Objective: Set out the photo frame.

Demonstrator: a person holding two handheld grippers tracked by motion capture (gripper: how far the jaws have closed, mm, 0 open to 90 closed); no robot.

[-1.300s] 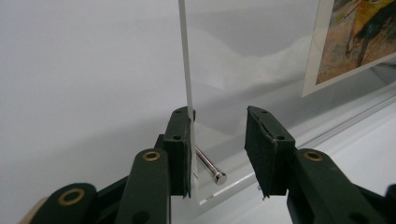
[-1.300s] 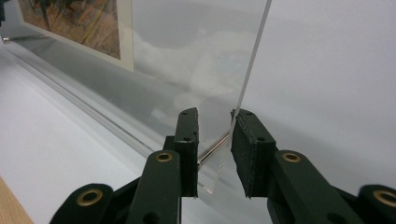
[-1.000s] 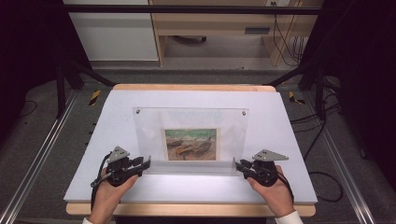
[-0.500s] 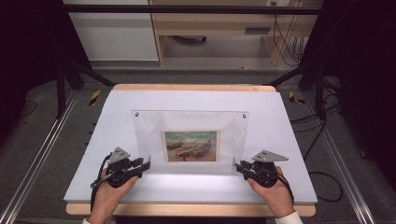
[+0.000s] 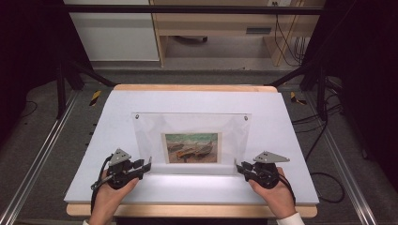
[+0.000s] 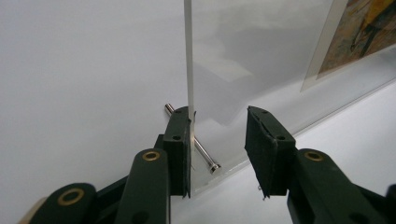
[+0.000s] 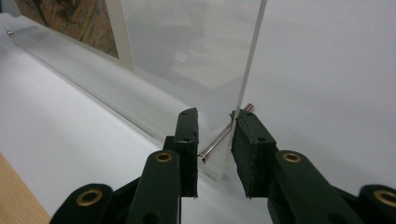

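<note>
A clear acrylic frame [image 5: 191, 143] stands upright across the middle of the white surface [image 5: 291, 140], with a small painting of boats [image 5: 192, 148] set in its lower centre and a metal stud near each top corner. The left gripper [image 5: 146, 166] sits at the frame's lower left corner and the right gripper [image 5: 238, 166] at its lower right corner, each held by a hand that comes in from the bottom edge.

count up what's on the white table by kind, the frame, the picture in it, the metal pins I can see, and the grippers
Clear acrylic picture frame, standing upright: 1
Printed picture of boats inside it: 1
Silver metal pins through the frame: 4, two at the top corners, two at the bottom corners
Black two-jaw grippers: 2, left gripper, right gripper
Total: 8
</note>
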